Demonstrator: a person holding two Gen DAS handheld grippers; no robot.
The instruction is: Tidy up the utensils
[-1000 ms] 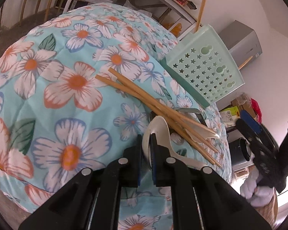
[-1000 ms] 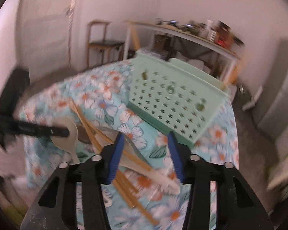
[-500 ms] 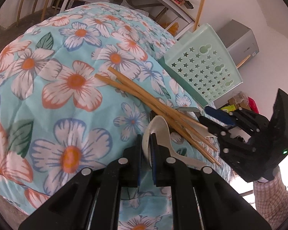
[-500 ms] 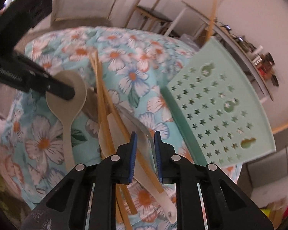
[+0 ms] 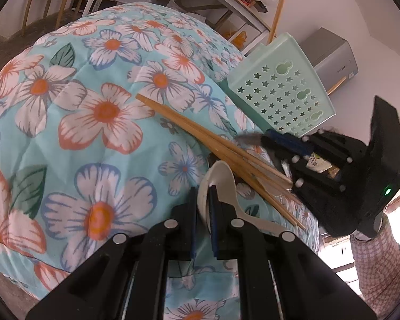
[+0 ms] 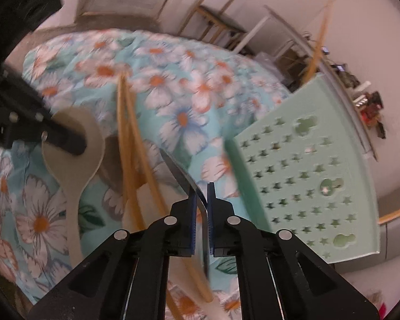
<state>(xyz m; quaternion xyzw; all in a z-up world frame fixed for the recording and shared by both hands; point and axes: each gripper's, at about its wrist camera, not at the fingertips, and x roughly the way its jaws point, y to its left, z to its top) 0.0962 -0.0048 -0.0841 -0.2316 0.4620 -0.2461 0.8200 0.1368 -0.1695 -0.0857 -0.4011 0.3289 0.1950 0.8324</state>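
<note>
My left gripper point(image 5: 202, 194) is shut on the bowl of a cream plastic spoon point(image 5: 221, 176) lying on the floral cloth; the right wrist view shows the same spoon point(image 6: 72, 154) at the left, pinched by that gripper point(image 6: 77, 144). Several wooden chopsticks point(image 5: 200, 133) lie in a bundle beside it, over other cutlery. My right gripper point(image 6: 200, 189) is closing tight, its pads pressing on a thin metal utensil point(image 6: 178, 170) next to the chopsticks point(image 6: 128, 138). In the left wrist view that gripper point(image 5: 269, 136) holds the blurred grey utensil point(image 5: 249, 139) by its tips.
A mint-green basket with star holes point(image 5: 280, 88) stands tilted just behind the utensils, close on the right of my right gripper point(image 6: 306, 173). The floral cloth point(image 5: 106, 112) covers the table. A checked sleeve point(image 5: 373, 261) is at the lower right. A chair and shelves stand behind.
My right gripper came down and rolled in toward the chopstick pile, its jaws going from wide apart to shut on the metal utensil. The left gripper and its spoon stayed put.
</note>
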